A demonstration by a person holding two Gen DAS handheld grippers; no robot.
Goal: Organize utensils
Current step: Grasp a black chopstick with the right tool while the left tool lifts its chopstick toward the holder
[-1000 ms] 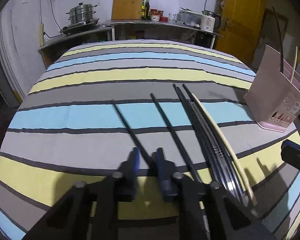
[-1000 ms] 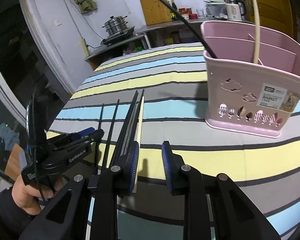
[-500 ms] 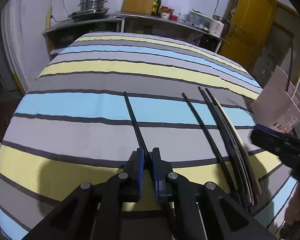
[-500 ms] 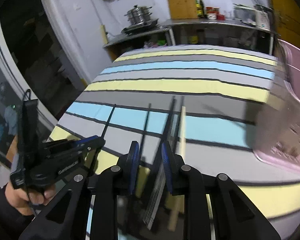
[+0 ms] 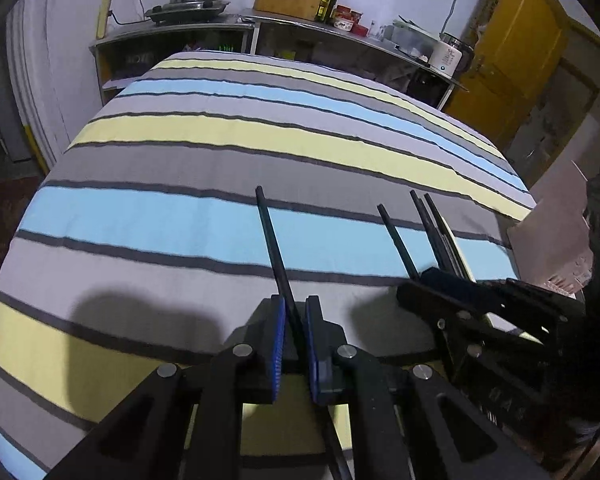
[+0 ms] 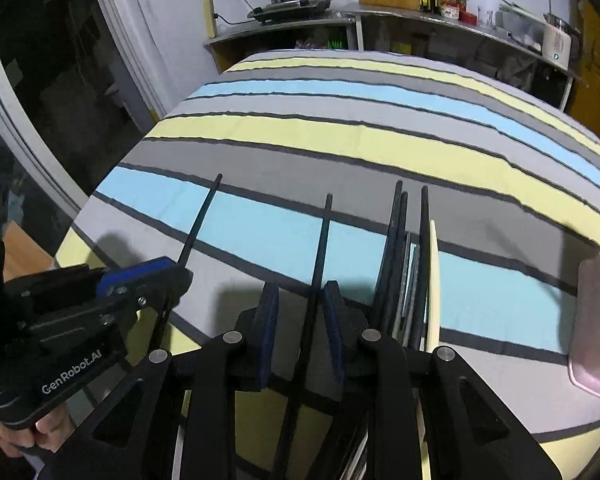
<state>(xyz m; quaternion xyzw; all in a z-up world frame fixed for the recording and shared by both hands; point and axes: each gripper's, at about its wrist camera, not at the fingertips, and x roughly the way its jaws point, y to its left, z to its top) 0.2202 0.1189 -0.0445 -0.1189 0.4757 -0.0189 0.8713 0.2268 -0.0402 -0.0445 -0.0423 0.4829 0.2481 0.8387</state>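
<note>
While the left gripper (image 5: pixel 295 334) pinches one black chopstick (image 5: pixel 272 236), the right gripper (image 6: pixel 300 330) is closing around a second chopstick (image 6: pixel 322 248) lying between its pads, not yet pressed.

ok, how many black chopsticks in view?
5: one black chopstick clamped in the left gripper, a second black chopstick between the right gripper's closing jaws, three tips in the bundle beside the pale chopstick; bundle may hide more.
</note>
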